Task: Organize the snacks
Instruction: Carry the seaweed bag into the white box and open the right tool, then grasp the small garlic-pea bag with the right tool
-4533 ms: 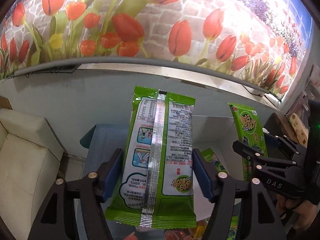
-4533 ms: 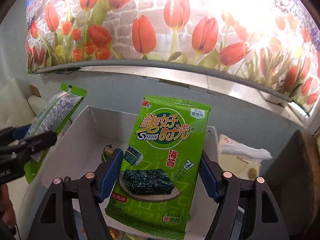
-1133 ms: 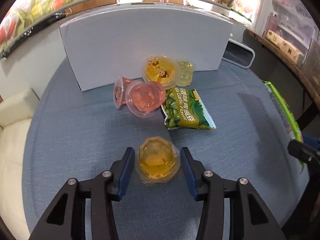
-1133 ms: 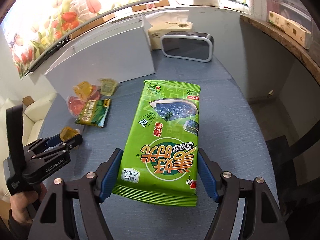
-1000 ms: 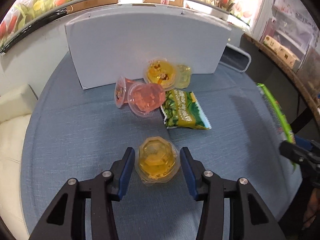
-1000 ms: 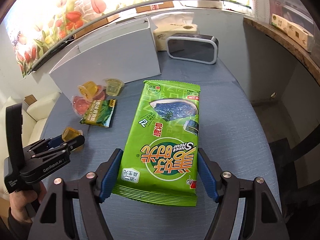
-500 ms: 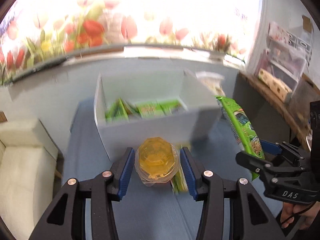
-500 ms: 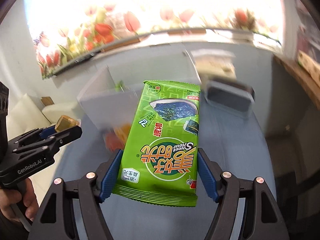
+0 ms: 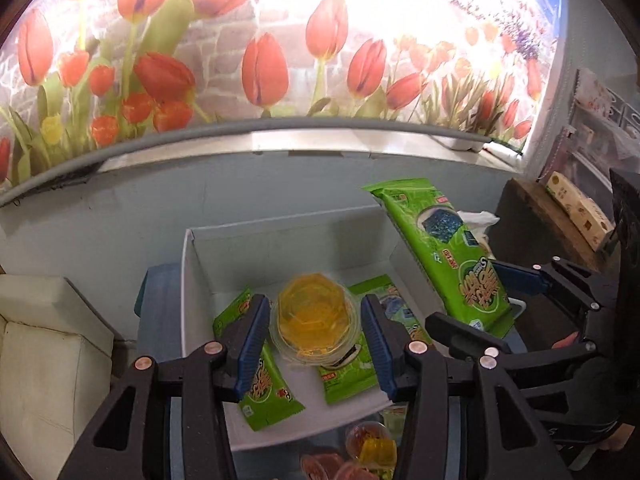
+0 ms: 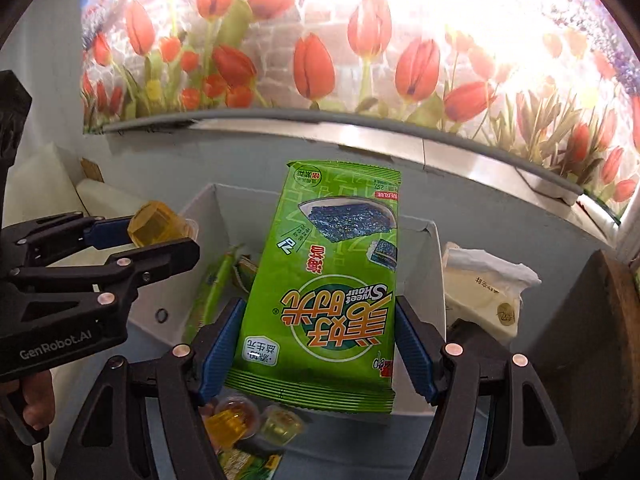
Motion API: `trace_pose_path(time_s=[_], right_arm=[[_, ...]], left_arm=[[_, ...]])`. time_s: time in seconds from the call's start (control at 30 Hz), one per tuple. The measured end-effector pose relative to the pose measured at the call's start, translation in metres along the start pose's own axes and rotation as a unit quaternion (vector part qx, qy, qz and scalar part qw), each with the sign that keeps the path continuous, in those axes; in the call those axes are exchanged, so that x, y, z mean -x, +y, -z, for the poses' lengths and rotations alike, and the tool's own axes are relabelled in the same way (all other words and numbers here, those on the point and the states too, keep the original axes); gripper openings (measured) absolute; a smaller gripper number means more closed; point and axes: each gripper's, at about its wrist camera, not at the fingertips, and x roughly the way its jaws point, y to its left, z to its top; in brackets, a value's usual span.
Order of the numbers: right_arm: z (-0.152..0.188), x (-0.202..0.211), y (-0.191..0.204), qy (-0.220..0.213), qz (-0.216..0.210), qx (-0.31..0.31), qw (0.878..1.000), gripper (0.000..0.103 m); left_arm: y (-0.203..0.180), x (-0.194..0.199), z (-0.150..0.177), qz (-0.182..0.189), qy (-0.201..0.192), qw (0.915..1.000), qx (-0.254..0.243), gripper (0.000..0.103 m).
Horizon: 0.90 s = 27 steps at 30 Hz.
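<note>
Several green packets (image 9: 267,376) are already laid in the white box (image 9: 200,264). A jelly cup (image 9: 314,320) is loosely held as the left tongs (image 9: 314,326) open; a seaweed packet (image 10: 328,296) is carried between the opening right tongs (image 10: 320,348). Perhaps four cups (image 10: 232,420) are left on the surface (image 9: 160,312).

Two snack packets (image 9: 262,376) lying in box (image 9: 192,288); jelly cups (image 10: 256,420) on worktop (image 9: 160,320) before box; tissue pack (image 10: 480,284) right of box.
</note>
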Motion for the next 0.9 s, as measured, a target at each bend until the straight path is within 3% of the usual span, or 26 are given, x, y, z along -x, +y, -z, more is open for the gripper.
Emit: trace_pose_path(time_s=[0.03,0.1,0.17,0.27,0.67,0.9], right_arm=[[0.001,-0.004,-0.004,0.004,-0.009,-0.008,1.0,0.08],[0.003,-0.013,-0.012,0.01,-0.013,-0.015,1.0,0.086],[0.008,-0.014,-0.019,0.004,-0.002,-0.011,1.0,0.096],[0.016,-0.013,-0.03,0.002,0.004,-0.025,1.0,0.096],[0.063,0.025,-0.021,-0.034,0.01,-0.031,0.999,0.096],[0.12,0.042,-0.003,-0.025,-0.009,-0.041,0.999,0.096]], left_arm=[[0.001,-0.01,0.001,0.0,0.008,1.0,0.0,0.057],[0.004,-0.02,0.004,-0.02,0.012,0.9997,0.005,0.084],[0.01,-0.026,0.008,-0.03,0.012,0.9994,0.012,0.103],[0.016,-0.029,0.012,-0.008,0.017,0.9995,0.023,0.103],[-0.017,0.004,0.033,-0.038,0.006,0.998,-0.051,0.103],[-0.02,0.046,0.07,-0.021,-0.008,0.9995,-0.023,0.103]])
